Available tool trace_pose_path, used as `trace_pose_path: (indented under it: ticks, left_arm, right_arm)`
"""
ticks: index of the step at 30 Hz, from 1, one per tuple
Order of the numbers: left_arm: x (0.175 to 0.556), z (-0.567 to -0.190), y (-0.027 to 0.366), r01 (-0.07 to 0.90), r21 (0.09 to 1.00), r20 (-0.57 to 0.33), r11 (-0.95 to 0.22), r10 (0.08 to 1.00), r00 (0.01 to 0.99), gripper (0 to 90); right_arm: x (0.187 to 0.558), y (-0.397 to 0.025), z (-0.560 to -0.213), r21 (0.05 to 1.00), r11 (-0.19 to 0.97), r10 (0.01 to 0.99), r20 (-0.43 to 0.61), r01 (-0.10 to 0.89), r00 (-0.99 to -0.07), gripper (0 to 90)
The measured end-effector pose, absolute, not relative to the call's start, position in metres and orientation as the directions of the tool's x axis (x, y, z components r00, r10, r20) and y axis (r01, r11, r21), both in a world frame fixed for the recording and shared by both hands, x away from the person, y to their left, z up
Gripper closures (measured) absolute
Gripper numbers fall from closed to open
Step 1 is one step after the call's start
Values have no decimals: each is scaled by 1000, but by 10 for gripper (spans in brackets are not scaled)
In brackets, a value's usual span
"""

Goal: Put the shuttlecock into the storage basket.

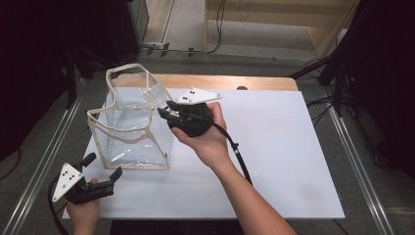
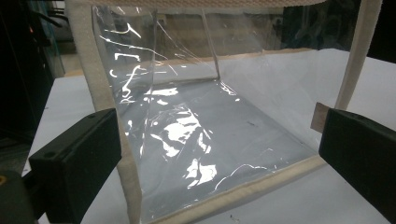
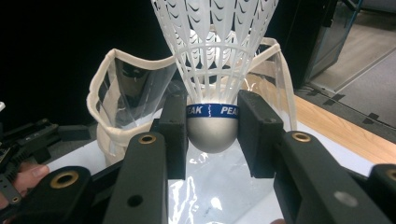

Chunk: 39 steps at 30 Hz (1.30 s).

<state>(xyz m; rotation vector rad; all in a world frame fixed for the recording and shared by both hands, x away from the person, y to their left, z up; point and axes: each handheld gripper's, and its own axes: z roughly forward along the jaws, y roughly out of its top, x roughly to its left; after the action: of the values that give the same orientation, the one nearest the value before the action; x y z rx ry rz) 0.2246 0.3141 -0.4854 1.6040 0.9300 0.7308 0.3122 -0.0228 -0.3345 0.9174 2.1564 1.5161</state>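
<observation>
A clear plastic bag (image 1: 132, 127) with cream fabric trim stands open-topped on the left of the white table (image 1: 279, 147). My right gripper (image 1: 165, 110) is shut on a shuttlecock (image 1: 155, 95), held beside the bag's upper right rim. In the right gripper view the gripper (image 3: 212, 128) clamps the shuttlecock's (image 3: 212, 56) grey cork at its blue band, white skirt pointing up, with the bag (image 3: 126, 79) behind. My left gripper (image 1: 103, 166) is open at the bag's near left corner. In the left gripper view the gripper (image 2: 215, 158) has its jaws wide apart on either side of the bag's (image 2: 187, 130) lower edge, not touching it.
A wooden board (image 1: 230, 81) runs along the table's far edge. Metal rails (image 1: 44, 147) flank the table on both sides. The right gripper's cable (image 1: 240, 154) trails across the table. Dark equipment stands at far left and far right.
</observation>
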Motion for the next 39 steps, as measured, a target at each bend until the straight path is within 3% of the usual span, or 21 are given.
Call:
trace_pose_path:
  ticks: [39]
  left_arm:
    - [224, -485, 316, 182, 979, -17, -90, 858, 514, 0]
  right_arm:
    - [308, 22, -329, 929, 239, 609, 82, 282, -789, 631]
